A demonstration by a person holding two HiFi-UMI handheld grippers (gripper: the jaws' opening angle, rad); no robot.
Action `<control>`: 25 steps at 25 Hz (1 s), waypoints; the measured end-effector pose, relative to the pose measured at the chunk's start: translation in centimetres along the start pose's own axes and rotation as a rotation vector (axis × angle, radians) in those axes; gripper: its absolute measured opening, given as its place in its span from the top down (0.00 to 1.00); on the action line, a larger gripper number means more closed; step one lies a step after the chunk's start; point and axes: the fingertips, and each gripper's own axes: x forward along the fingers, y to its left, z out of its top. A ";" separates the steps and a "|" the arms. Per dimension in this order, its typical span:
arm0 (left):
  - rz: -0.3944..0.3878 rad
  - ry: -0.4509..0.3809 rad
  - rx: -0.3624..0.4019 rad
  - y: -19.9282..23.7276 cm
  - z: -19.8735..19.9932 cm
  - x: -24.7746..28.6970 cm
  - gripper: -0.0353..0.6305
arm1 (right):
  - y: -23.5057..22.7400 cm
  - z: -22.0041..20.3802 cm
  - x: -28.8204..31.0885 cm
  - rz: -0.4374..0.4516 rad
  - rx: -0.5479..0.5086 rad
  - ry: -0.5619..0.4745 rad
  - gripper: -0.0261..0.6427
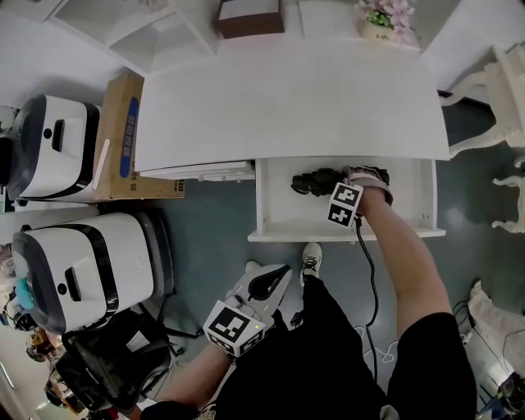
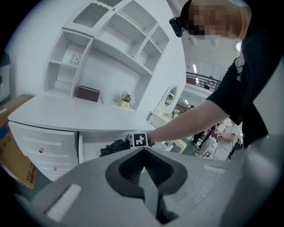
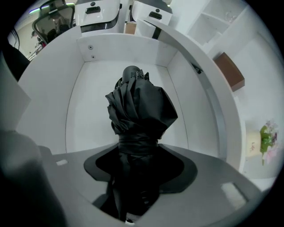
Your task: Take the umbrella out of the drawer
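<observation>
A folded black umbrella (image 1: 314, 181) lies in the open white drawer (image 1: 344, 234) under the desk top. My right gripper (image 1: 336, 184) reaches into the drawer from the right and is shut on the umbrella's handle end. In the right gripper view the umbrella (image 3: 140, 111) runs from between the jaws of the right gripper (image 3: 133, 195) toward the drawer's far wall (image 3: 124, 48). My left gripper (image 1: 272, 283) hangs low in front of the drawer, near the person's knee, shut and holding nothing. In the left gripper view, past the left gripper (image 2: 148, 188), the umbrella (image 2: 113, 147) shows in the drawer.
The white desk (image 1: 287, 98) carries a brown box (image 1: 250, 16) and a flower pot (image 1: 385, 20) at its back. A cardboard box (image 1: 123, 139) and two white appliances (image 1: 82, 271) stand to the left. A white chair (image 1: 496, 90) is at the right, a black bag (image 1: 107, 369) at lower left.
</observation>
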 end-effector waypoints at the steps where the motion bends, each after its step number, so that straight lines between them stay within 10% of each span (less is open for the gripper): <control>1: 0.004 -0.002 0.000 0.1 0.0 -0.3 0.95 | 0.2 0.0 -0.4 -0.003 -0.002 -0.016 0.55; 8: 0.004 -0.020 0.027 0.7 0.7 -2.5 0.95 | 0.8 1.6 -6.3 -0.057 0.212 -0.227 0.55; 25: -0.165 -0.082 0.191 1.2 2.7 -11.2 0.95 | 1.9 3.1 -29.0 -0.317 1.124 -0.740 0.55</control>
